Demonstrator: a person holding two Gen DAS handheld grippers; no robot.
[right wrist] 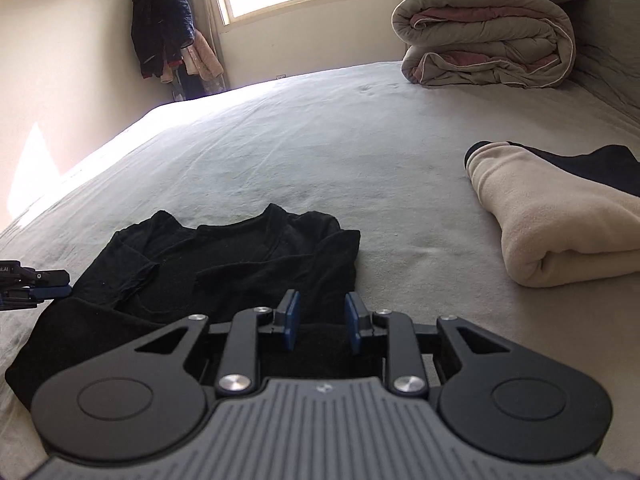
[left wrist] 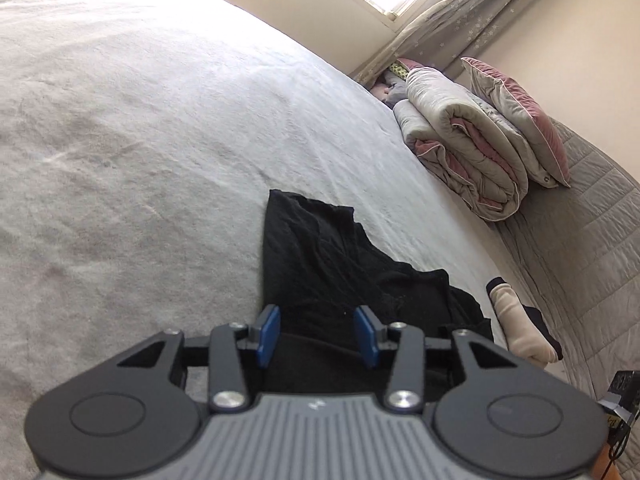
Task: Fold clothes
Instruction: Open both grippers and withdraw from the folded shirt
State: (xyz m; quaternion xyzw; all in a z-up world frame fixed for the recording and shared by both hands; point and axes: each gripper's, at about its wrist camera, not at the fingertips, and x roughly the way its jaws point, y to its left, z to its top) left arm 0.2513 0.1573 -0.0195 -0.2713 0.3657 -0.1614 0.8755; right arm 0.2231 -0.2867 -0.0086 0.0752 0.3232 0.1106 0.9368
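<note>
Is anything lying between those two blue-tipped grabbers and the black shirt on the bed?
Nothing visible. The left gripper and right gripper both hang open right at the black shirt; the folded cream garment lies off to the right.

1. The left gripper [left wrist: 318, 334] hangs over a black garment [left wrist: 320, 256], blue pads apart with nothing between them.
2. The garment lies rumpled on a pale bed [left wrist: 140, 140].
3. A folded duvet [left wrist: 464, 148] sits well beyond.
</note>
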